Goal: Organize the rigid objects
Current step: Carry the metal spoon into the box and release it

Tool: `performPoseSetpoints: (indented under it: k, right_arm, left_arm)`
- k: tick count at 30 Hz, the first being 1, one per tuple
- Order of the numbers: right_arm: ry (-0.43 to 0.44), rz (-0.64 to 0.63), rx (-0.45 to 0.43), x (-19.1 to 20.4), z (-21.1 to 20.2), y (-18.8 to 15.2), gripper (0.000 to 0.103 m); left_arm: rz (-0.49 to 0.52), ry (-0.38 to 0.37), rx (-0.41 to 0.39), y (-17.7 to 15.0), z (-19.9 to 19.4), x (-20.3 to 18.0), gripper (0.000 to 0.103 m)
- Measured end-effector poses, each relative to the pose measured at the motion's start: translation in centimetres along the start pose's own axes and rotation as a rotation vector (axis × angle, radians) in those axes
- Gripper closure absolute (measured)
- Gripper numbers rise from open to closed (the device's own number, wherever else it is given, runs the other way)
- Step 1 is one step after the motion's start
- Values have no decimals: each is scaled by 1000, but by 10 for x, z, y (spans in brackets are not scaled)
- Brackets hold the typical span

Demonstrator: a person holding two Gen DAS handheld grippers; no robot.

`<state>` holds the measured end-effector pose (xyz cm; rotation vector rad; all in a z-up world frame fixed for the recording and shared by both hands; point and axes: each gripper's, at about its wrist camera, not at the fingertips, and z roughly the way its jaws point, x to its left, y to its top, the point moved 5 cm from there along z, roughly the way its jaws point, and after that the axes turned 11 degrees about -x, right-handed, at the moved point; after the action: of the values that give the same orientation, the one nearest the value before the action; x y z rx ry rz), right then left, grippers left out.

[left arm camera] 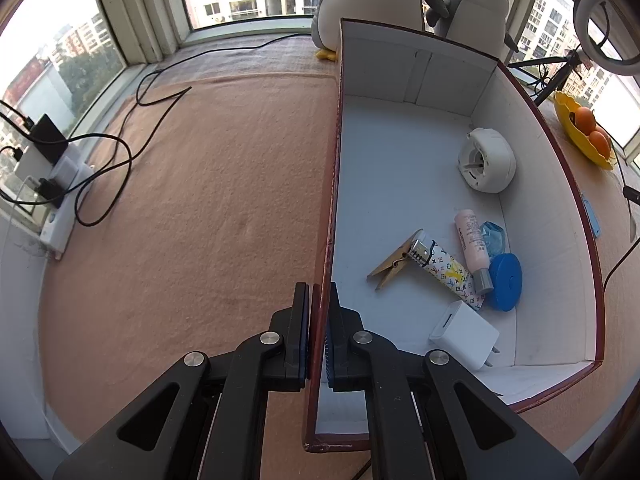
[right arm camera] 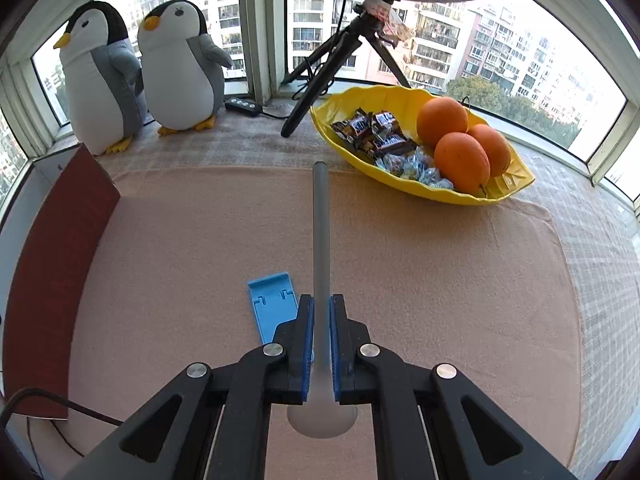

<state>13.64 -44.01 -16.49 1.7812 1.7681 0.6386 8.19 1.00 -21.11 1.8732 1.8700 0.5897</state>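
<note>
Left tongs (left arm camera: 319, 300): pressed together on the near-left wall of the box (left arm camera: 334, 140), one finger outside, one inside, steadying it. Inside the box, right of and beyond the tips, near to far: white charger (left arm camera: 466, 334), blue round case (left arm camera: 505, 282), patterned lighter (left arm camera: 444, 266) w/ clothespin (left arm camera: 394, 266) touching its metal end, pink tube (left arm camera: 474, 242), small clear-blue item (left arm camera: 494, 236) (type unclear), white round gadget (left arm camera: 486, 160) well beyond, near the far-right wall.

Right tongs (right arm camera: 320, 308): pinching a grey spoon (right arm camera: 321, 240) by the neck; bowl end behind the tips toward the camera, handle pointing straight ahead. Blue holder (right arm camera: 270, 304) lies flat on the cloth (right arm camera: 440, 280), just left of the tips, partly under the left finger. Box wall stands well to the left; yellow dish (right arm camera: 516, 182) w/ oranges and sweets is far right; two plush penguins (right arm camera: 180, 68) at far left by the window.

Step in hand (judged): spoon gripped, not yet in the box. Next move prob. calls for swinging the right tongs left over the wall, lowering to a bare floor patch, then releasing; the blue holder would remain.
</note>
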Motion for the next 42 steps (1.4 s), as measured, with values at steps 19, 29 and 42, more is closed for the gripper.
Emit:
performPoseSetpoints:
  k: [19, 29, 42]
  right_arm:
    - [338, -176, -206, 213, -93, 68, 96]
    - [460, -214, -107, 304, -85, 36, 96]
    - [461, -185, 14, 330, -63, 1, 86]
  left_arm:
    - [6, -43, -23, 1, -1, 2, 97]
    - [24, -67, -37, 1, 1, 2, 99]
    - [40, -84, -36, 2, 2, 3, 98]
